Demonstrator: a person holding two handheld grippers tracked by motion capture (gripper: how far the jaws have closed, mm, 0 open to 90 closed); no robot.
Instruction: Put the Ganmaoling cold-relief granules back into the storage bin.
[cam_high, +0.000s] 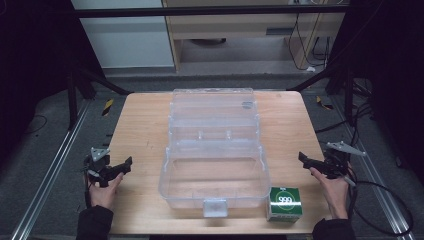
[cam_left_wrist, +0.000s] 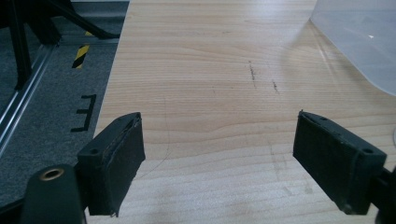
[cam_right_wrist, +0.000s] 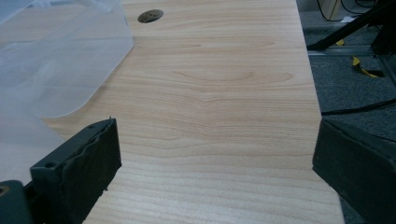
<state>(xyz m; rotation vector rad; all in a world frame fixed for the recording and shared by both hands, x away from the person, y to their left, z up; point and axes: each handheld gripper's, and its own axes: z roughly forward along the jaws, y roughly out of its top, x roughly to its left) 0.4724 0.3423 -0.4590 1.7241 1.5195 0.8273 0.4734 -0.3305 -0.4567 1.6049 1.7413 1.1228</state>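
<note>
Both tongs, left (cam_high: 127, 162) and right (cam_high: 303, 157), gape empty beside the clear, lid-open plastic box (cam_high: 215, 172).

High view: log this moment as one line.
left gripper: open, empty | right gripper: open, empty | clear box: lid open, mid-table | green carton: beside box, untouched
</note>
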